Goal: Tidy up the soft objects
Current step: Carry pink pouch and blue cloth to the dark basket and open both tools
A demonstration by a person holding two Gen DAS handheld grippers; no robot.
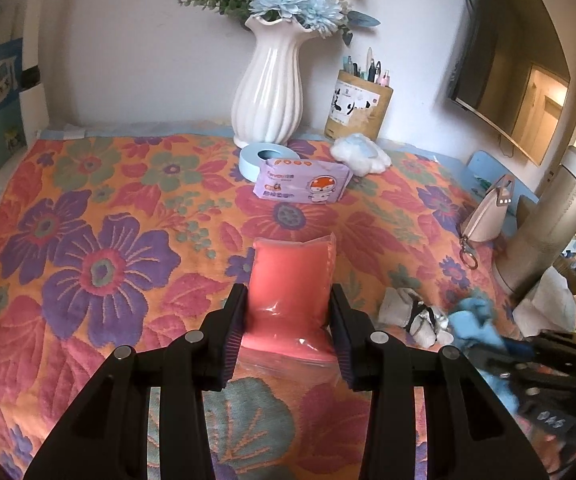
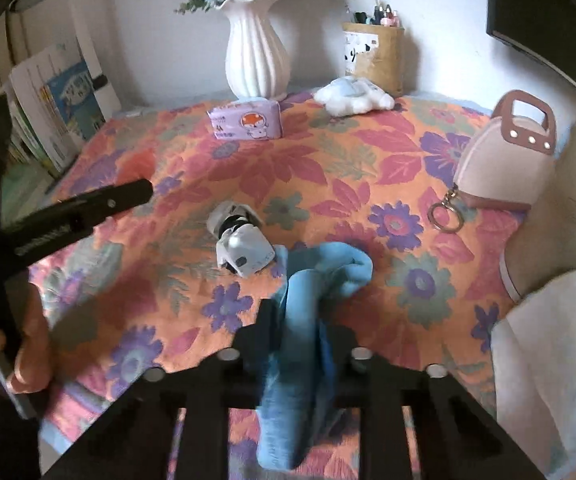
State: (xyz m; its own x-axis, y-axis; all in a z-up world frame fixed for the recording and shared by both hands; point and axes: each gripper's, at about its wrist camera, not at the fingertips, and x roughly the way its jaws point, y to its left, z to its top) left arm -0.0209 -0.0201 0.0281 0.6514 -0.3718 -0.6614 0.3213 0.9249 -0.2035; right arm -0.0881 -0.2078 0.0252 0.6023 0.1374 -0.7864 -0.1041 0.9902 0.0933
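Note:
My left gripper [image 1: 288,300] is shut on a pink soft pack in clear plastic [image 1: 292,280] and holds it over the floral cloth [image 1: 87,240]. My right gripper [image 2: 302,320] is shut on a blue cloth [image 2: 320,276], which hangs between its fingers; it also shows in the left wrist view [image 1: 472,320]. A rolled white and black sock bundle [image 2: 239,244] lies on the cloth just beyond the right gripper. A purple tissue pack [image 1: 304,180] and a white and blue plush cloud [image 1: 362,154] lie near the back.
A white vase with blue flowers [image 1: 267,92], a blue tape roll [image 1: 265,160] and a pen holder [image 1: 362,108] stand at the back. A pink purse with a key ring [image 2: 504,164] sits at the right. Books [image 2: 59,100] stand at the left. A white bag [image 2: 548,360] is at the right.

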